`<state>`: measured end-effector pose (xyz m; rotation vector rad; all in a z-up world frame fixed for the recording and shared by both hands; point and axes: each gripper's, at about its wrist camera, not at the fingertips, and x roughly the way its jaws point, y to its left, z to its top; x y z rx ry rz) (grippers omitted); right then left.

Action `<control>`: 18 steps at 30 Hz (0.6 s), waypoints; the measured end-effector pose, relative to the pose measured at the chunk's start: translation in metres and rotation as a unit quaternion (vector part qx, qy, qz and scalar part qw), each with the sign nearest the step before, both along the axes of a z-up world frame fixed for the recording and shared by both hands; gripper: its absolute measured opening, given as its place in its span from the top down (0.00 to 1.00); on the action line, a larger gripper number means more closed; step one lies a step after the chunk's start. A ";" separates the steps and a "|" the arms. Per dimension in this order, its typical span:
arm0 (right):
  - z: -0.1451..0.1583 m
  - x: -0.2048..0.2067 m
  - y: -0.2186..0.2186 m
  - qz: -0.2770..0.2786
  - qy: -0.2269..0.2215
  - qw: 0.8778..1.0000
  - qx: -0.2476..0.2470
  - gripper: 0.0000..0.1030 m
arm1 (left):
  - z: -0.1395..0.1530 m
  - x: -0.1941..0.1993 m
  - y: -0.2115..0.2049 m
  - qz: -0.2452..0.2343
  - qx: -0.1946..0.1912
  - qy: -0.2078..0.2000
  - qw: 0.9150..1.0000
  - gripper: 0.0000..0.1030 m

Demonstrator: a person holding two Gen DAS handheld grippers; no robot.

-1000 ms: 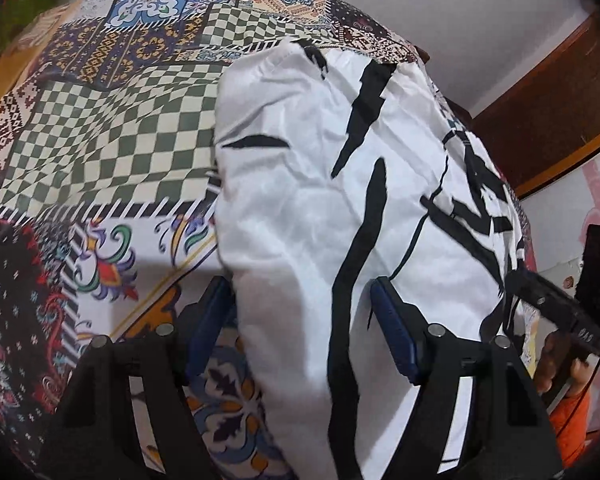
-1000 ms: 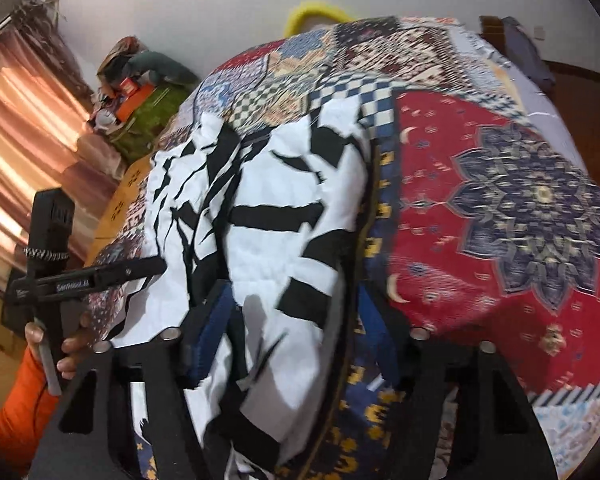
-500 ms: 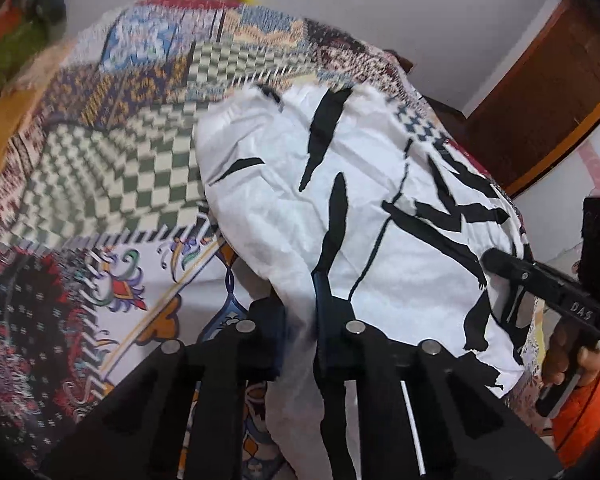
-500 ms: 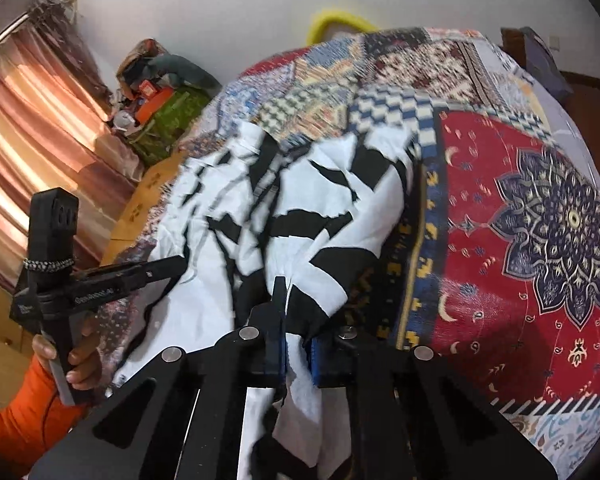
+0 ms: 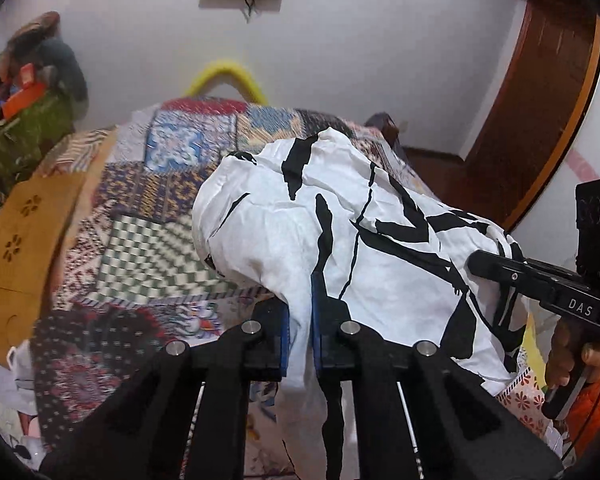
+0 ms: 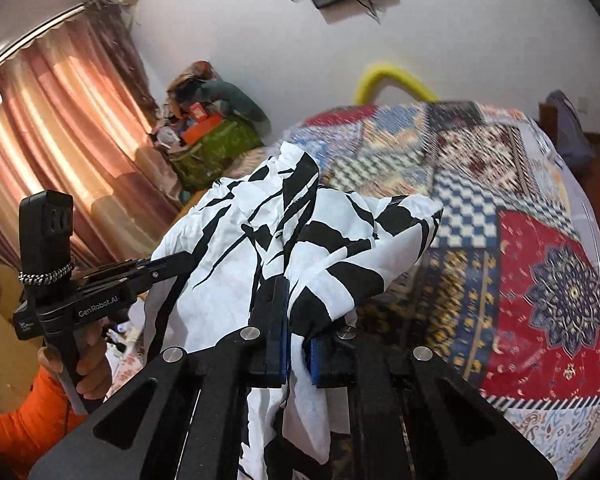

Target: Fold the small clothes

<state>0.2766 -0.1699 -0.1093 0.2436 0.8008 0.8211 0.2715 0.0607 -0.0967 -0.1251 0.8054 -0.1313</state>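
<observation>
Both tongs clamped on the garment (image 5: 340, 240): left tongs (image 5: 300, 344) pinch a bunched bit of its near edge between blue pads, right tongs (image 6: 298, 344) do the same on the other near corner, cloth squeezed thin in each gap. Garment is held up above the bed (image 6: 540, 280), near edge raised, far part sagging down twd the quilt; can't tell if the far hem touches the quilt. Step in hand, by the look of it: the fold itself, near edge picked up at 2 pts, ready to carry fwd over the rest. Next move prob needs both tongs travelling together, same height & pace, keeping the span betw them taut so the edge lands straight, then let go only once cloth lies flat. Risk: slack middle crumples or the fold lands skewed. Materials: garment is thin white woven cloth w/ bold black brush-stroke stripes, creased, limp, drapes readily, no stiffness. Quilt is a patchwork print, checks, red medallion, blue tiles, looks smooth & flat, so little drag expected. Tongs are black rigid plastic w/ metal screws. A hand (image 6: 76, 364) in an orange sleeve grips the left handle.
</observation>
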 end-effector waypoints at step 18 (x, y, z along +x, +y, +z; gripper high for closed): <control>-0.021 -0.021 0.146 0.068 0.025 0.996 -0.043 0.93 | -0.039 -0.042 0.144 0.096 -0.030 0.068 0.993 0.92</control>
